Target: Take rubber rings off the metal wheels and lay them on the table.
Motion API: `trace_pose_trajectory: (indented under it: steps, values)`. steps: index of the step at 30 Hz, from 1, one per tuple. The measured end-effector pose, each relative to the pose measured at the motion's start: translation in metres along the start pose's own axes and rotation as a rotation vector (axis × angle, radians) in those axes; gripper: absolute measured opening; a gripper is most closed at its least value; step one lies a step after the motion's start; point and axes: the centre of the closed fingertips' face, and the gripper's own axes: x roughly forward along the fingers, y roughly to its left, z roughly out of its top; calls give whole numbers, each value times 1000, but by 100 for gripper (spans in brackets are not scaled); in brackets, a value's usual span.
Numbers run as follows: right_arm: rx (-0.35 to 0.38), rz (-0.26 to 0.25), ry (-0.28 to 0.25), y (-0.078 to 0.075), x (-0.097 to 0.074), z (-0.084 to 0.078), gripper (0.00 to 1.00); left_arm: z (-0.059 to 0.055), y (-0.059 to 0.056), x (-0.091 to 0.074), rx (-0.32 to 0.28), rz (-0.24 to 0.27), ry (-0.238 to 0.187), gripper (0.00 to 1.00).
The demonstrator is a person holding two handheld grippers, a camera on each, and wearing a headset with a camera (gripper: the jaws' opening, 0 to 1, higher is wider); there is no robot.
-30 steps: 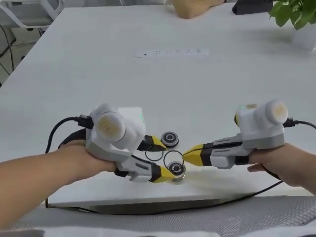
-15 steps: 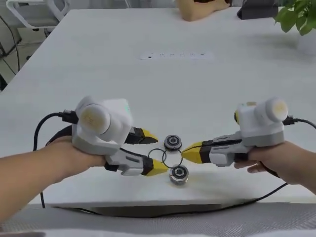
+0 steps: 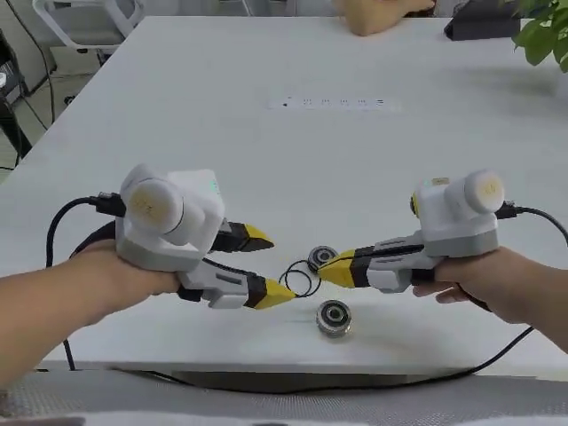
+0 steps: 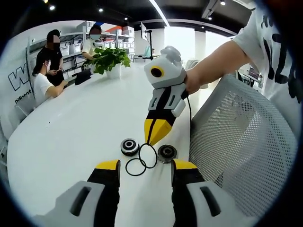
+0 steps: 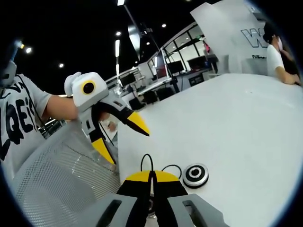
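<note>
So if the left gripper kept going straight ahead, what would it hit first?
Most likely the rubber rings on the table just ahead of the left gripper, with the right gripper's yellow tip right behind them; depth is unclear.

An open-plan office
Long white worktop (image 3: 266,62), mesh chair (image 4: 236,142), potted plant (image 4: 110,57), ceiling spotlights (image 4: 101,9), a seated person (image 4: 40,82).

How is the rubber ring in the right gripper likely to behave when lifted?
Probably floppy: the rubber ring is a thin black loop pinched in the shut right gripper. Likely very light, given how thin it looks. It may catch and drag the second ring, which it seems to overlap.
</note>
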Motion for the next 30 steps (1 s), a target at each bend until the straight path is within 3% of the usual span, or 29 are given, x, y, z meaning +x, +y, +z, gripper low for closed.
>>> trace_pose_trajectory:
  steps: [11, 30]
  values:
    - [-14, 20, 30, 0, 18, 4, 0, -5, 9, -15, -19, 36, -5, 40]
    - [-21, 8, 91, -7, 36, -6, 0, -17, 15, -32, -41, 60, 13, 45]
